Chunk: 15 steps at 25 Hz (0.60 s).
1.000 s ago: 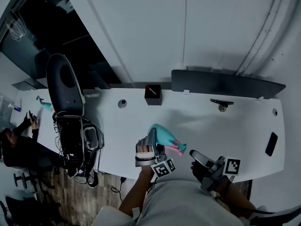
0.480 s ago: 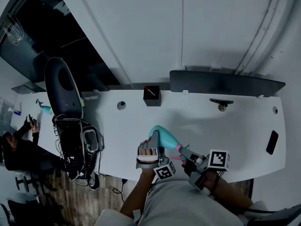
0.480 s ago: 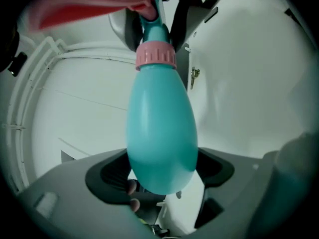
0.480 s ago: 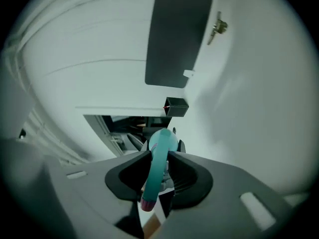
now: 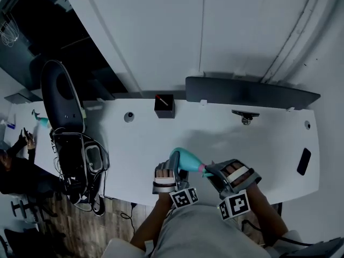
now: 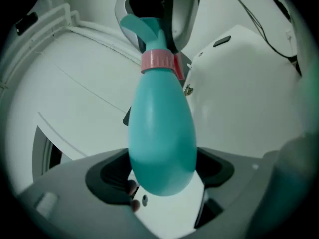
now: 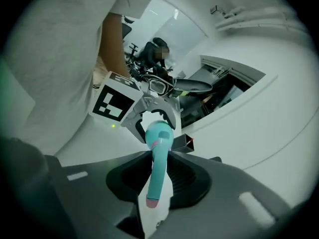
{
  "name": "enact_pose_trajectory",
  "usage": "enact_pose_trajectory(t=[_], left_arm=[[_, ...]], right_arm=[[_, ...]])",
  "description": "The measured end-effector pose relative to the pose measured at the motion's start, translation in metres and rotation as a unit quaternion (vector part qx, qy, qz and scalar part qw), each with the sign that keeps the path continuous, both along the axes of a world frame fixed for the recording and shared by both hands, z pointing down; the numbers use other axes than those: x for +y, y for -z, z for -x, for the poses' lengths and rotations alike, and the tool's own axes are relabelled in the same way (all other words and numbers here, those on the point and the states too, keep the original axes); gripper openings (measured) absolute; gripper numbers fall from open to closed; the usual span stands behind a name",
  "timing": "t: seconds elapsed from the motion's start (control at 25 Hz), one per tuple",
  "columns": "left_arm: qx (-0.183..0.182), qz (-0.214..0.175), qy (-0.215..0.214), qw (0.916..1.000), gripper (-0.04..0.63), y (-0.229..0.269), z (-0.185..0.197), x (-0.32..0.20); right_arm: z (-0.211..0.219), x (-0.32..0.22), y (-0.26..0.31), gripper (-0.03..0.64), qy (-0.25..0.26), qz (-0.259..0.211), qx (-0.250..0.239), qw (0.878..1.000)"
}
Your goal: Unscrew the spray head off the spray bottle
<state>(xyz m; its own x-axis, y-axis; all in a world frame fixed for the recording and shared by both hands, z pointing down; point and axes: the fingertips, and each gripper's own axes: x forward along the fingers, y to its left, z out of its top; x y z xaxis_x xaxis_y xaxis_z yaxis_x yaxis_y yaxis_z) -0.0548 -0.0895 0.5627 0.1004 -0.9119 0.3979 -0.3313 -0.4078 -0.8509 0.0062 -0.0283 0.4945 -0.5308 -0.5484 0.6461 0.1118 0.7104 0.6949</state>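
Spray bottle held over the desk's near edge, long axis roughly level, spray head pointing right. Left gripper clamps the body; right gripper jaws are closing onto the spray head.

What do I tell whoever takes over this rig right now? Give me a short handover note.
Left gripper: clamped on the fat body of the teal plastic spray bottle.
Right gripper: jaws closing on the teal spray head, which sits between the pads.
Where: the bottle is held between the two grippers by the near edge of the white desk.
Done: bottle picked up, both ends taken.
Left: the pink screw collar still sits tight on the neck, so twist the head off while the left gripper holds the body.
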Motion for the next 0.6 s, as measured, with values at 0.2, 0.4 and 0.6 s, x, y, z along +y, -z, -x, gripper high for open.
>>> enact_pose_trajectory(t=[0.2,0.4,0.6], left_arm=[[0.012,0.000,0.007,0.9999,0.393,-0.001,0.002,-0.003],[0.043,-0.011,0.044,0.9981,0.393,0.007,0.018,-0.011],[0.012,-0.070,0.066,0.9953,0.393,0.028,0.038,-0.027]], right_arm=[[0.002,-0.005,-0.001,0.100,-0.017,-0.003,-0.022,1.000],[0.005,-0.011,0.036,0.150,-0.066,-0.021,-0.150,0.986],[-0.019,-0.007,0.082,0.169,-0.237,0.396,-0.530,0.711]])
